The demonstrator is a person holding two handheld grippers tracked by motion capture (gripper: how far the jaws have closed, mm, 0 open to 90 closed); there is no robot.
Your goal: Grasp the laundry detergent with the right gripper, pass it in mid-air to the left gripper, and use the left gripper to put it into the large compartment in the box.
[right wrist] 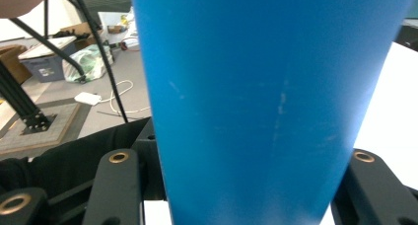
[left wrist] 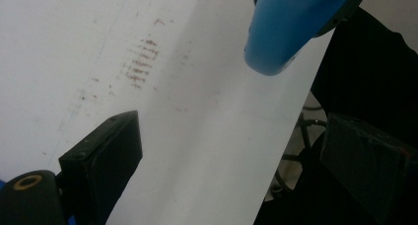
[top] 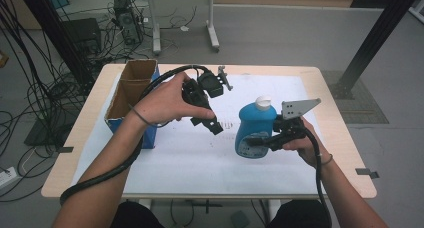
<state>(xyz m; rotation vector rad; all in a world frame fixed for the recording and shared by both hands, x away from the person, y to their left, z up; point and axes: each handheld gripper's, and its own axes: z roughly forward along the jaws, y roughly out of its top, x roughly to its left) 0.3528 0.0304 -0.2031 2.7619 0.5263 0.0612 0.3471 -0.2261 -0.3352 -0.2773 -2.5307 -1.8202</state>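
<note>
High view: my right gripper (top: 265,140) is clamped on a blue bottle (top: 254,128) with a white cap (top: 263,103), holding it upright just above the white table sheet (top: 190,158), probably for moving it. My left gripper (top: 212,123) hangs beside it with jaws apart and nothing between them, perhaps ready to help. A cardboard box (top: 131,90) stands at the left. The bottle's front label is too blurred to read.

Grey floor (top: 280,38), tangled cables (top: 30,88), desk legs (top: 212,28)
</note>
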